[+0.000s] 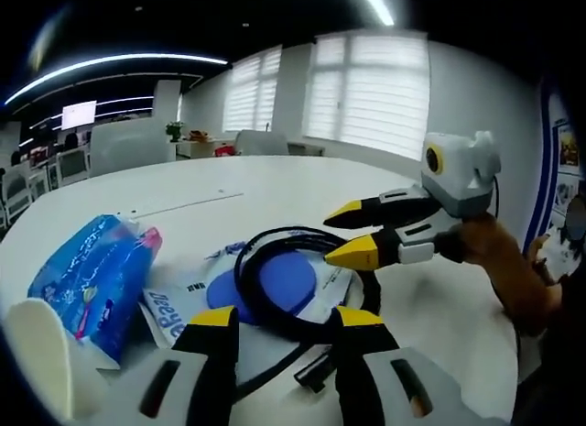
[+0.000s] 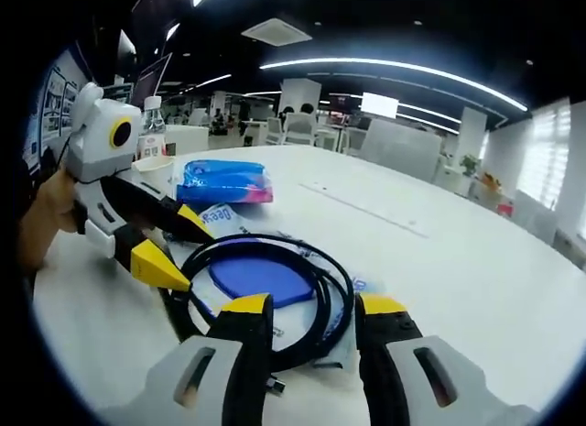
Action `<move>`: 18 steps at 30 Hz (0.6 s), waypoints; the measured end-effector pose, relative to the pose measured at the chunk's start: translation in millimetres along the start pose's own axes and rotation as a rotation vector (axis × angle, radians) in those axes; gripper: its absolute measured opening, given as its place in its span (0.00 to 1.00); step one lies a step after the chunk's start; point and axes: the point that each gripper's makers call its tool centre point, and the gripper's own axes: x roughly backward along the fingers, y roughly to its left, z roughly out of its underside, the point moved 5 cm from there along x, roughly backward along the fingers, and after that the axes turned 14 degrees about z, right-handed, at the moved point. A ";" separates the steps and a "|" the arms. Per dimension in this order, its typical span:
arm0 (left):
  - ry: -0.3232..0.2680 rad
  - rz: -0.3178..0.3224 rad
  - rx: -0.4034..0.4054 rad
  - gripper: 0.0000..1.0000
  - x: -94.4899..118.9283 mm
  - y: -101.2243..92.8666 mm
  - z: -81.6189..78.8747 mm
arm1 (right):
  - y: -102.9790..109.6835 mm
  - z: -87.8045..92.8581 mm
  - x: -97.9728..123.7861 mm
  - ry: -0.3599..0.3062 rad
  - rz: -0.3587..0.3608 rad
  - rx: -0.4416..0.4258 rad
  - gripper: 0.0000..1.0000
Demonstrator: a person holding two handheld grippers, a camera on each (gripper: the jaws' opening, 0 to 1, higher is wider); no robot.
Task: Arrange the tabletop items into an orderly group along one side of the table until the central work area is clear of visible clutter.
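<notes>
— Looking at a coiled black rubber cable point(image 1: 275, 284) lying mid white round tabletop point(image 1: 302, 192), draped over a clear plastic pouch with a blue round disc inside point(image 1: 275, 284). Looks light, floppy, likely to spring loose if pinched on a single strand.

— Agreed. Best taken where several loops bunch together, near side of the coil point(image 2: 265, 298), so the whole ring lifts as one. Pouch point(image 2: 261, 275) under it looks slick and thin; could slide or come along.

— Left hand-held gripper point(image 1: 279, 321) spread wide, nothing between the yellow tips, hovering just short of the coil. Same for the right hand-held gripper point(image 2: 307, 307): jaws parted, empty, coil straight ahead.

— Seen from the other side, too: right one point(image 1: 357, 234) reaching in with tips apart, left one point(image 2: 174, 247) likewise.

— Also a blue soft tissue pack point(image 1: 92, 275) beside the pouch. Squashy, easy to pinch at a corner.

— And a clear water bottle point(image 2: 153, 128) standing at the far edge, well apart.
</notes>
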 end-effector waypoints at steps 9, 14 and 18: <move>0.002 0.001 0.035 0.39 -1.4 2.4 -0.4 | 1.2 8.9 -5.0 0.022 -0.006 -0.007 0.30; 0.004 0.004 0.036 0.37 -1.5 1.5 -0.8 | 0.7 9.1 -4.7 0.018 -0.001 -0.015 0.28; 0.015 0.003 0.019 0.34 -2.8 -0.6 -1.3 | -0.8 9.9 -4.6 0.014 0.007 -0.018 0.24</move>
